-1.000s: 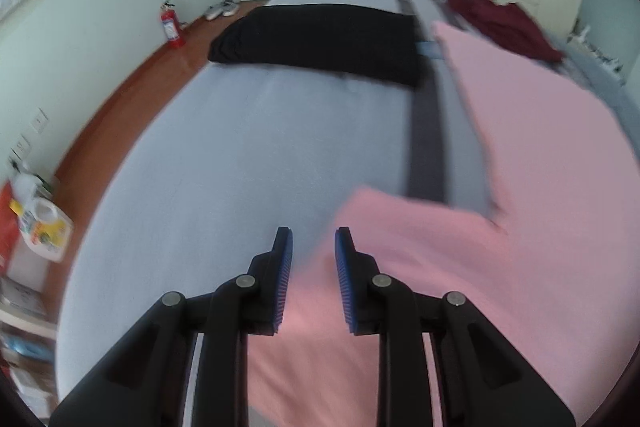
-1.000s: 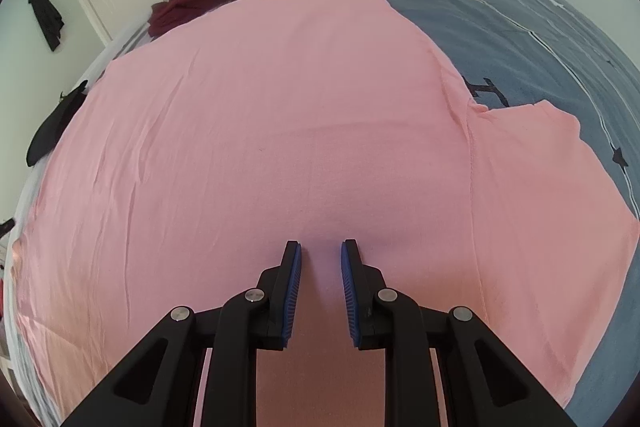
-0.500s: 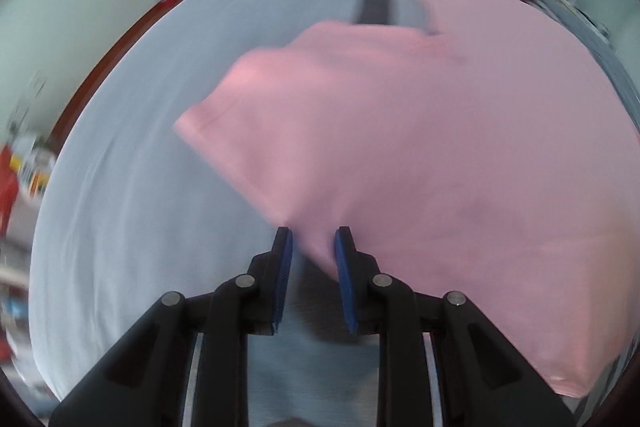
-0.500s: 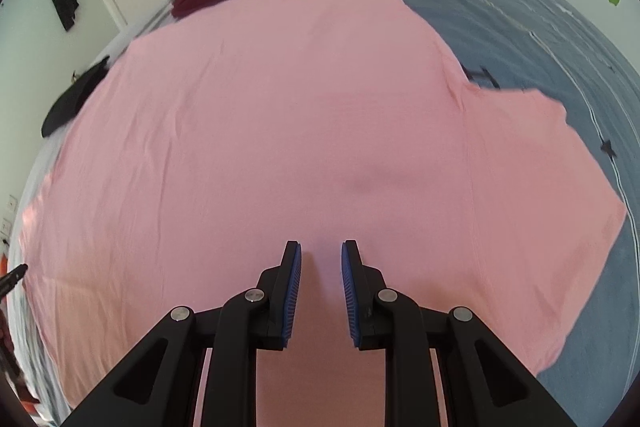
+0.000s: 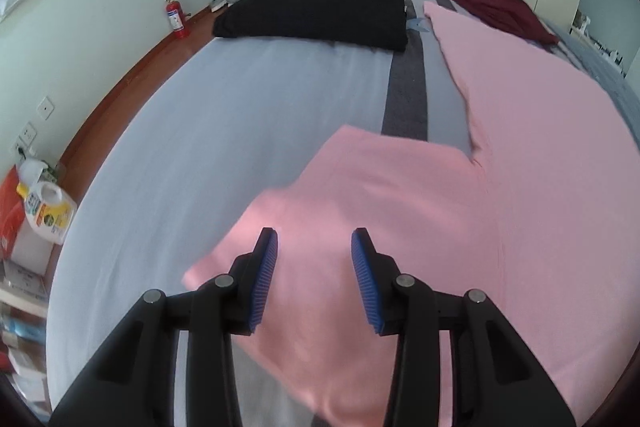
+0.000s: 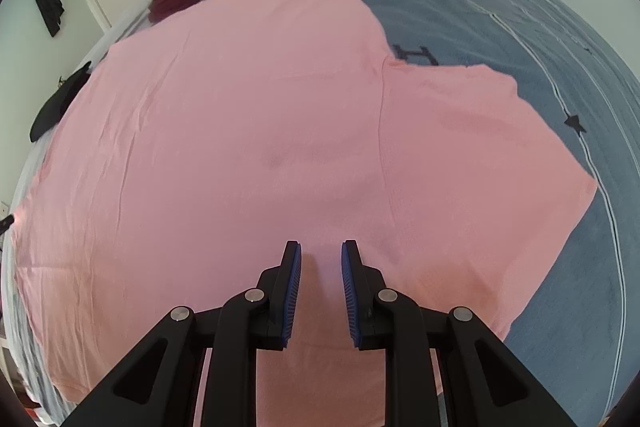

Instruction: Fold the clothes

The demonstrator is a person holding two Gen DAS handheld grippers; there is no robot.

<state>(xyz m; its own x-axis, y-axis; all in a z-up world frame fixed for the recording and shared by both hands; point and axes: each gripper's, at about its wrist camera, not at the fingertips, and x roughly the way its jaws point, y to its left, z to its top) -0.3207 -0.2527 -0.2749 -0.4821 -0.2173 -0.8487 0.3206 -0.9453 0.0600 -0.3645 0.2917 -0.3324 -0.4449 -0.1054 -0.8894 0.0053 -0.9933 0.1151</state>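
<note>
A pink T-shirt (image 6: 248,131) lies spread flat on the bed, its hem toward the far wardrobes. In the right wrist view its right sleeve (image 6: 480,163) reaches out over the blue bedcover. My right gripper (image 6: 322,251) hovers over the shirt's near middle, jaws a little apart, nothing between them. In the left wrist view the other sleeve (image 5: 360,195) lies on the pale grey sheet. Above that sleeve my left gripper (image 5: 314,239) is wide open and holds nothing.
A folded black garment (image 5: 316,13) lies farther up the bed on the left. A dark red garment (image 5: 496,9) is bunched beyond the shirt's hem. The bed's left edge (image 5: 120,131) drops to a wooden floor with a detergent jug (image 5: 48,211) and a fire extinguisher (image 5: 176,15).
My left gripper's jaws have opened wider; its view dipped toward the sleeve and rose again. The right gripper drew back slightly, with its gap unchanged.
</note>
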